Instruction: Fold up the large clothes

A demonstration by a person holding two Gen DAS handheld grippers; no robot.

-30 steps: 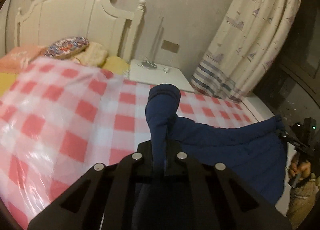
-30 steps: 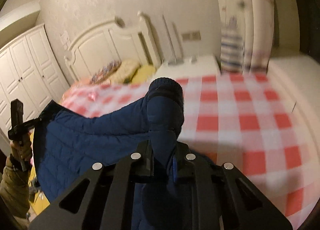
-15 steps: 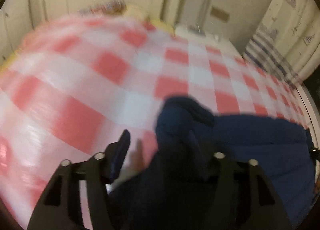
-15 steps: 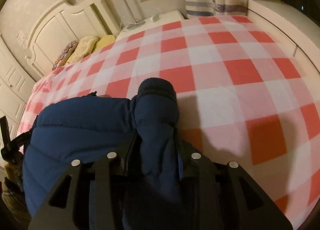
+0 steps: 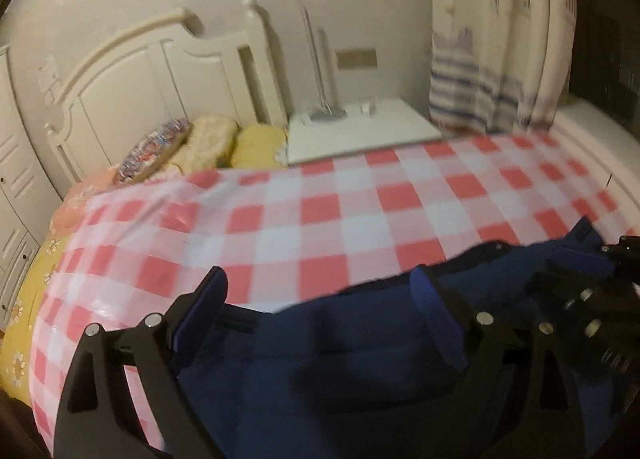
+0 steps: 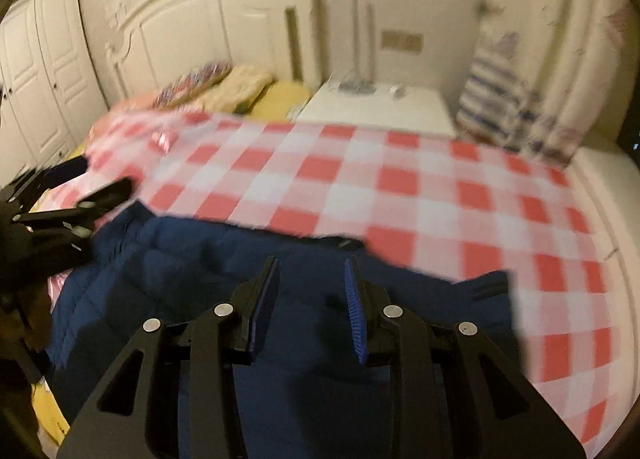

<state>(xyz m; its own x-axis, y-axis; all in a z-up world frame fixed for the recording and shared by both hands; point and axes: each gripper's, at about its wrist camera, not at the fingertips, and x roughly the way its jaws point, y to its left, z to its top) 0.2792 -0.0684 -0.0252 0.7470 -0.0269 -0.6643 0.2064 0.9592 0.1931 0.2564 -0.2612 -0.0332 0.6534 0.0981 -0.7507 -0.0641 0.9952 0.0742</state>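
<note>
Red-checked bed, one, bearing one navy padded jacket spread along its near edge. One white nightstand; three pillows. Two grippers over the jacket, gripping nothing: left gripper just opened wide, right gripper just opened narrowly.

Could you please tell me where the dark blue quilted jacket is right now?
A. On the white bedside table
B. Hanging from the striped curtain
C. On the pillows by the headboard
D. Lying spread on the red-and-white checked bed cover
D: both wrist views show the dark blue quilted jacket spread flat on the near part of the red-and-white checked bed cover.
</note>
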